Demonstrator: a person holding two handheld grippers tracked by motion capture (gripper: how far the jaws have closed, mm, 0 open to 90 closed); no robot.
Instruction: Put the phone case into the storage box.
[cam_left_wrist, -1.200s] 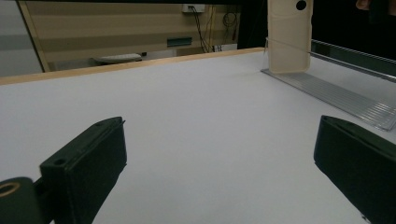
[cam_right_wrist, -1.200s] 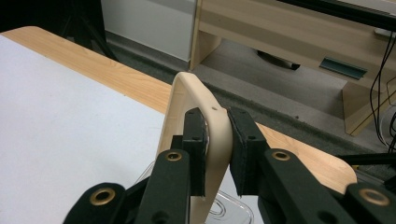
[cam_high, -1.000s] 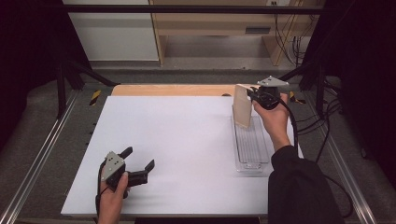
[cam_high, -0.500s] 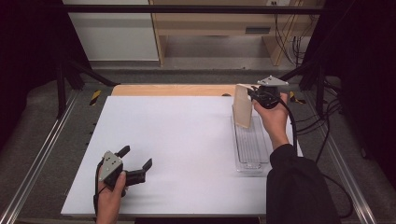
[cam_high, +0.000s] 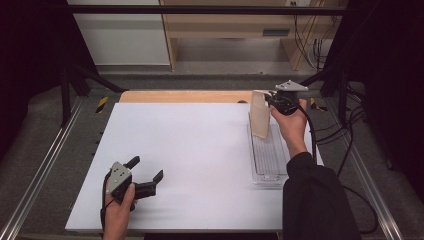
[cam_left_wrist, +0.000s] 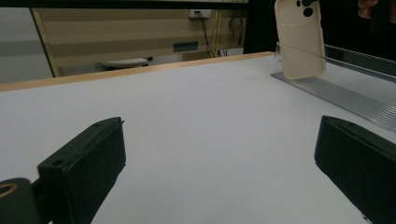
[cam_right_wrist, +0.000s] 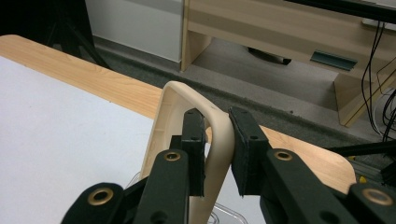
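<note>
A cream phone case (cam_high: 260, 116) hangs upright over the far end of a clear plastic tray (cam_high: 268, 156) at the table's right. My right gripper (cam_high: 274, 102) is shut on the case's top edge; in the right gripper view its black pads (cam_right_wrist: 245, 144) pinch the case's rim (cam_right_wrist: 219, 135). In the left gripper view the case (cam_left_wrist: 299, 38) shows at the top right, above the tray (cam_left_wrist: 345, 93). My left gripper (cam_high: 146, 175) rests open at the near left of the white table top (cam_high: 185, 150), nothing between its jaws.
A wooden strip (cam_high: 185, 96) runs along the table's far edge. Metal rails (cam_high: 45, 165) flank the table on both sides. Cables (cam_high: 345, 150) trail at the right. Beyond the table stands a pale wooden cabinet (cam_high: 235, 25).
My left gripper has shifted slightly on the table near the front left. The right gripper and the case stay where they were.
</note>
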